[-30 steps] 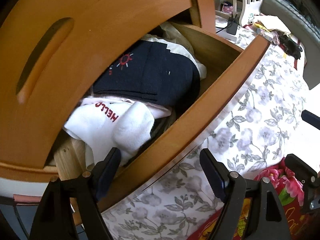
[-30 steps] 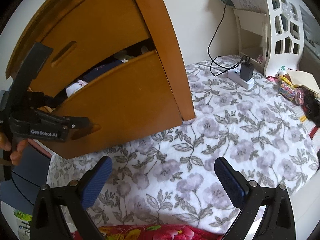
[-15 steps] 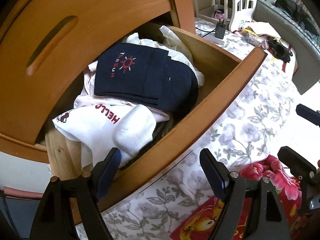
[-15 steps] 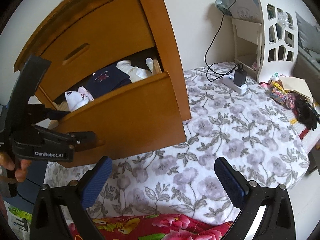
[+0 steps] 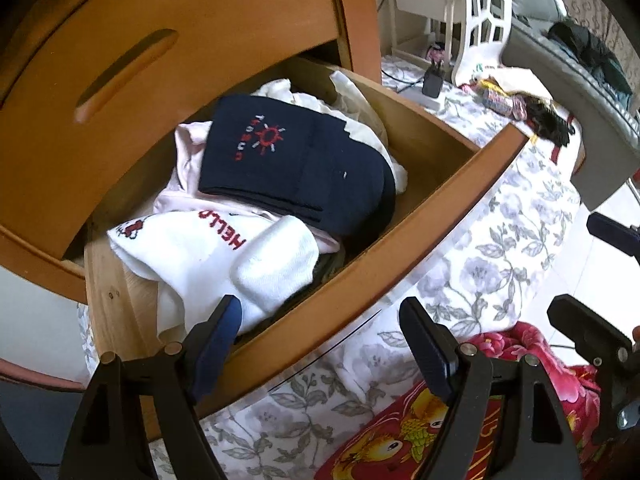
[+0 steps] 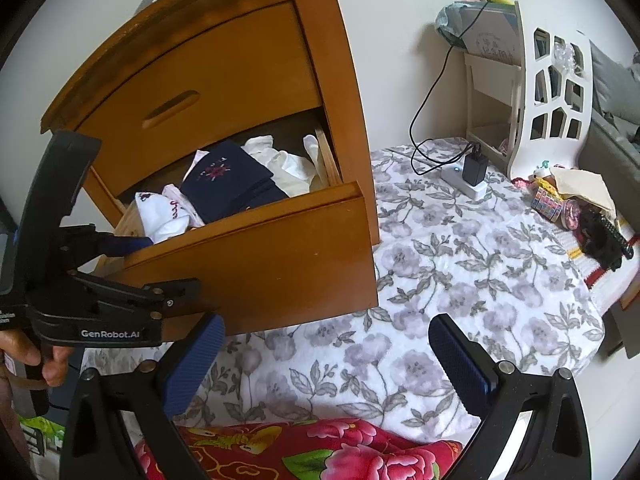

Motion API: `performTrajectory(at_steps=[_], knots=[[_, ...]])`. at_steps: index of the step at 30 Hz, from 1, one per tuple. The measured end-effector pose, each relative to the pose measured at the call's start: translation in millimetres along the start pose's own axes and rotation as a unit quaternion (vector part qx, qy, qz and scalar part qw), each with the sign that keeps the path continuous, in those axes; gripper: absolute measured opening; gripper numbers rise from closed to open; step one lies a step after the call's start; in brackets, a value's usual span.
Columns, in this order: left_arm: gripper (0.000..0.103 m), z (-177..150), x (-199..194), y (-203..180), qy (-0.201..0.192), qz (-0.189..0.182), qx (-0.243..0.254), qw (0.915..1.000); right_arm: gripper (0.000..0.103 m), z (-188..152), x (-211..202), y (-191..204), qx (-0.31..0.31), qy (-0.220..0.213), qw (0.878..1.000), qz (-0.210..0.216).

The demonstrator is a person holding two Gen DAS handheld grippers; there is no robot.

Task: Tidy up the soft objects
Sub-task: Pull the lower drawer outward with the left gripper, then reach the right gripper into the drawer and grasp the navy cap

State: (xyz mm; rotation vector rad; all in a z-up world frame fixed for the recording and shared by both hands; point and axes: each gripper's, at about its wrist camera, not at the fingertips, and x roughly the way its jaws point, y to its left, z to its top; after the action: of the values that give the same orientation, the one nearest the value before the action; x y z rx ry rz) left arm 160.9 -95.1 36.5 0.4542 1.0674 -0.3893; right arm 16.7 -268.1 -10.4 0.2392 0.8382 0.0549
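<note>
Drawer, wooden, lower of two, pulled out over a floral bedspread.

Contents: navy socks with a red sun motif, lying on top toward the far side; white socks lettered "HELLO" at the near left corner; pale garments beneath (not identifiable).

Left gripper: above the drawer's near edge, fingers apart, nothing between them.

Right gripper: over the bedspread to the right, fingers apart, empty.

Risk: the stack is loose and layered, so pinching one sock could drag its neighbours over the drawer front; a shallow grip on soft knit may slip.
</note>
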Motion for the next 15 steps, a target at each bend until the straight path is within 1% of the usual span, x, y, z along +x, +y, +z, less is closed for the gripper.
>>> performTrajectory(at_steps=[5,9,11,15], knots=[[0.082,-15.4,-17.6,0.8,-0.041,0.006,-0.031,0.9987,0.103,3.3,-6.8,3.7,-0.006,-0.004,1.000,-0.007],[0.082,-31.7,-31.0,5.8,-0.084,0.008,-0.080,0.9932,0.103,7.2,-12.9,9.0,-0.016,-0.009,1.000,-0.007],[0.082,-38.3,-40.1,10.6,-0.106,0.004,-0.102,0.9891,0.103,9.8,-16.1,12.3,-0.023,-0.013,1.000,-0.006],[0.082,-54.2,-64.2,28.1,-0.159,0.003,-0.164,0.9737,0.103,16.3,-20.4,18.8,-0.037,-0.018,0.999,-0.004]])
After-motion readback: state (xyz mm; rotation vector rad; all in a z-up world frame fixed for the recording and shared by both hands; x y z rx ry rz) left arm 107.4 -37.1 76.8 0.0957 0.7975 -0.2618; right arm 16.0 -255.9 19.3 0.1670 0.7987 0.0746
